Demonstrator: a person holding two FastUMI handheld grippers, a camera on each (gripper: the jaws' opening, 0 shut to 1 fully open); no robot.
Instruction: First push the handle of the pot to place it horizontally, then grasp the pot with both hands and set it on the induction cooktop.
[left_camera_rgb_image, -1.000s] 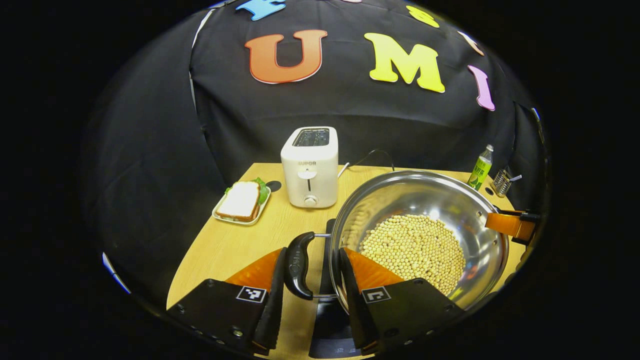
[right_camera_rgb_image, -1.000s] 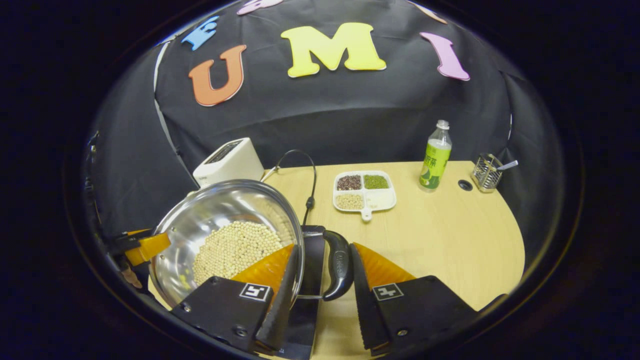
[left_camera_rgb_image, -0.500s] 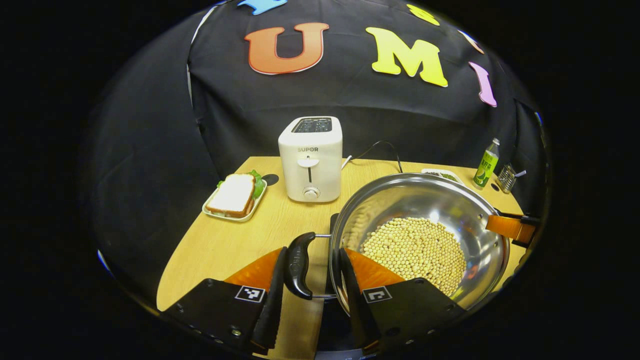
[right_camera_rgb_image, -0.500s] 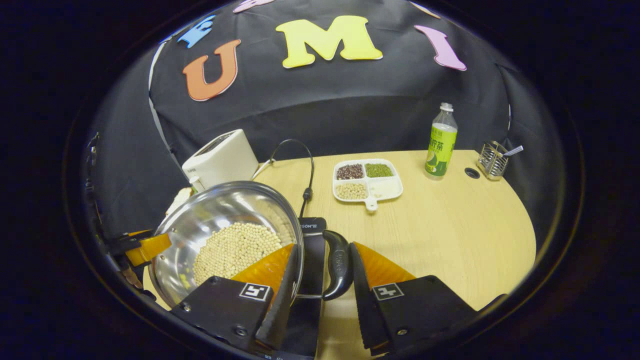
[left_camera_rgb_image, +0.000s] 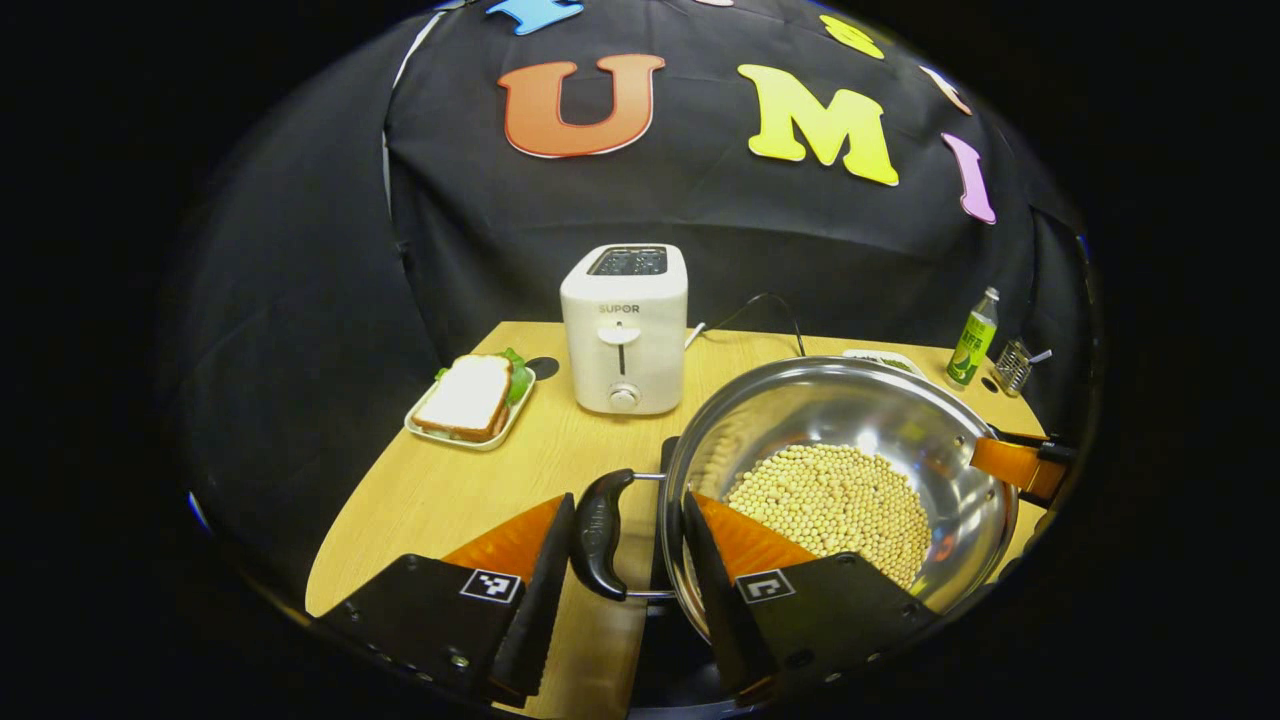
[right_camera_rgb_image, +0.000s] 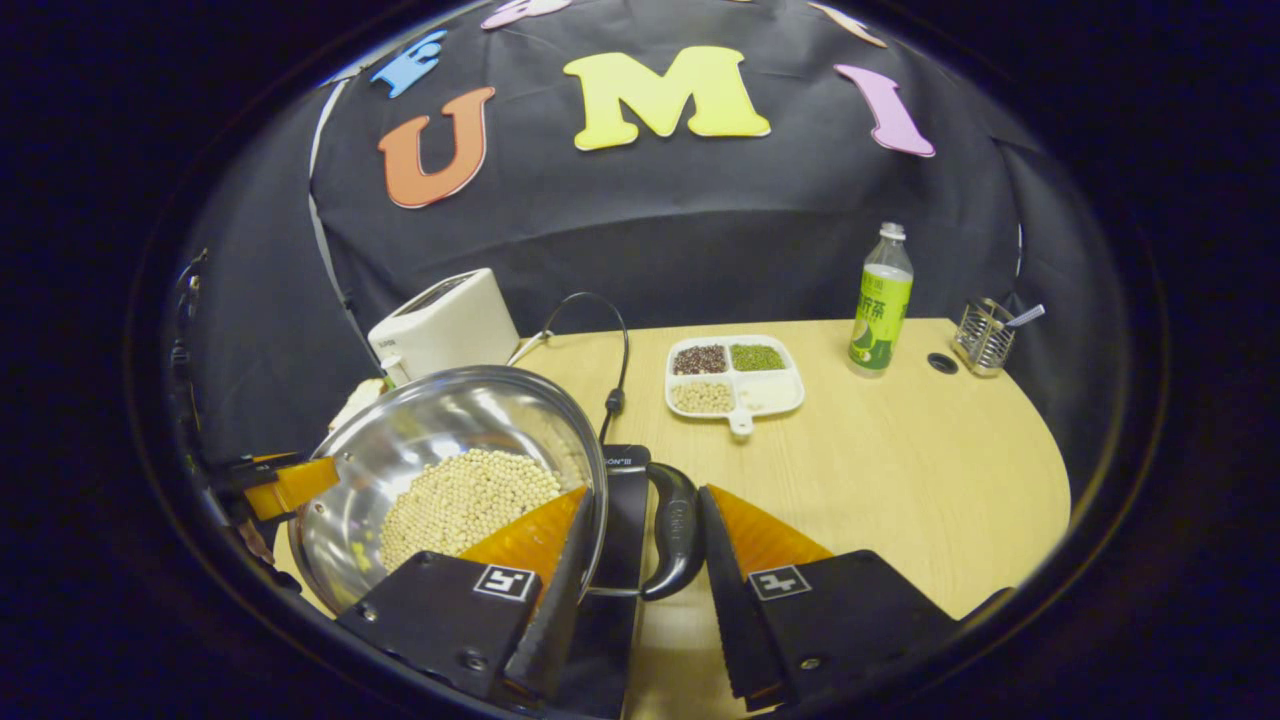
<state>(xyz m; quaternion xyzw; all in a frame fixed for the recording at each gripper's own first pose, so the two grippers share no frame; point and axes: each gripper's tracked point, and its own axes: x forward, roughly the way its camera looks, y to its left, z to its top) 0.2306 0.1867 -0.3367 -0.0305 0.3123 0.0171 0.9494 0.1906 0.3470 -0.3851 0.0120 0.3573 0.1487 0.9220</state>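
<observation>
Wooden table in a black-cloth booth. Steel pot of soybeans sits over the dark induction cooktop at the near edge. Left gripper straddles the pot's left handle, jaws part open, contact unclear. Right gripper likewise brackets the right handle. Looks like the placing step; next probably needs both to let go and back away level. Toaster, sandwich plate far left; bean tray, bottle far right.

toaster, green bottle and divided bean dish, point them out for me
toaster (left_camera_rgb_image: 623, 335): left gripper view, on its front face.
green bottle (right_camera_rgb_image: 880, 310): right gripper view, on its label.
divided bean dish (right_camera_rgb_image: 768, 392): right gripper view, on its bare white compartment.
</observation>
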